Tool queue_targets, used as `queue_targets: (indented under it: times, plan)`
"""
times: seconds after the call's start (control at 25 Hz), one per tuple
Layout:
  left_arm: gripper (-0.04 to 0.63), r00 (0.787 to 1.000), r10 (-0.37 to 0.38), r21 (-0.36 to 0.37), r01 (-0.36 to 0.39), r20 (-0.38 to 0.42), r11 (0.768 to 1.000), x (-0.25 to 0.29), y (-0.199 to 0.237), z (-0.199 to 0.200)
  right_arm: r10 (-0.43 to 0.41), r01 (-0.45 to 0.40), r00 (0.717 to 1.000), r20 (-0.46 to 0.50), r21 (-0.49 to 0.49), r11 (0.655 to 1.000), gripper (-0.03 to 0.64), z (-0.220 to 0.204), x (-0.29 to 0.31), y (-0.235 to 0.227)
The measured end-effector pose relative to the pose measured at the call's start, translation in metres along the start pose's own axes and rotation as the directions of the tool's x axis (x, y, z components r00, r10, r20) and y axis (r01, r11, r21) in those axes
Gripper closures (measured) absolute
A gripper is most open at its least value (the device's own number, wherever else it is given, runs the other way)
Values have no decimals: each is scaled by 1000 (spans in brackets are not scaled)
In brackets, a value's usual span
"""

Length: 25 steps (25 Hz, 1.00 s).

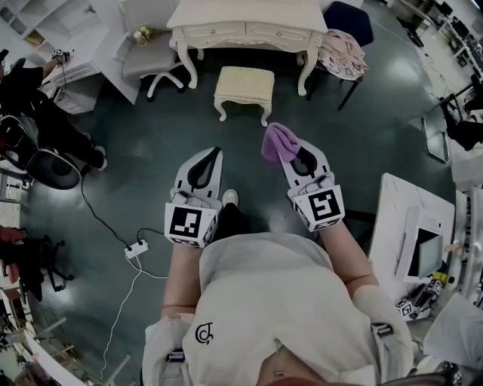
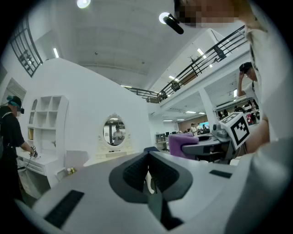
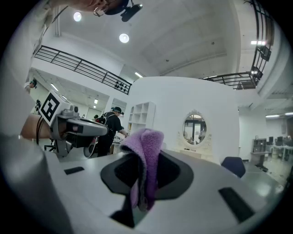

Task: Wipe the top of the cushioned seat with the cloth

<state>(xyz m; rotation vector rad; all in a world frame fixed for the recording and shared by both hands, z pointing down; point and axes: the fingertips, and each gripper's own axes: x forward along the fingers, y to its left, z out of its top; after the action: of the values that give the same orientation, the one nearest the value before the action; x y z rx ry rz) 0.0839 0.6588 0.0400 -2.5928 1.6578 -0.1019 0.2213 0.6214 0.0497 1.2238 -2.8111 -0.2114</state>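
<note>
1. Cushioned seat: upper centre of the head view, just in front of the white table. Its long axis runs left–right across the frame.
2. Right gripper: below and right of the seat, well apart from it. Jaws clamped on the cloth. Likely reach is up-frame and slightly left.
3. Left gripper: below-left of the seat, about as far off. Jaws pressed together, nothing between.
4. Cloth: purple and bunched, sticking out of the right jaws. Not yet on the seat.

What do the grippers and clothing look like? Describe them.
Both the left gripper and right gripper are pale grey tapered shells with dark jaw pads, each carrying a cube with black-and-white square markers. The person wears a light short-sleeved shirt.
</note>
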Motion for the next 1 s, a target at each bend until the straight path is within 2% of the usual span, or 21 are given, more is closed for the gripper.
queue_targets:
  times: [0.28, 0.6, 0.8, 1.0]
  plan:
    - [583, 1000, -3, -5, 3, 6, 1000, 2, 3, 1, -2, 2, 1000, 10, -15, 1000, 540, 5, 4, 0]
    - [582, 1000, -17, -41, 17, -3, 999, 11, 15, -11, -39, 40, 999, -9, 77, 996, 540, -10, 18, -6]
    - [582, 999, -29, -68, 27, -26, 997, 31, 45, -30, -54, 57, 997, -48, 73, 996, 538, -25, 53, -12]
    - [582, 999, -45, -87, 43, -19, 995, 64, 102, -34, -81, 89, 993, -87, 93, 992, 537, -35, 113, -21]
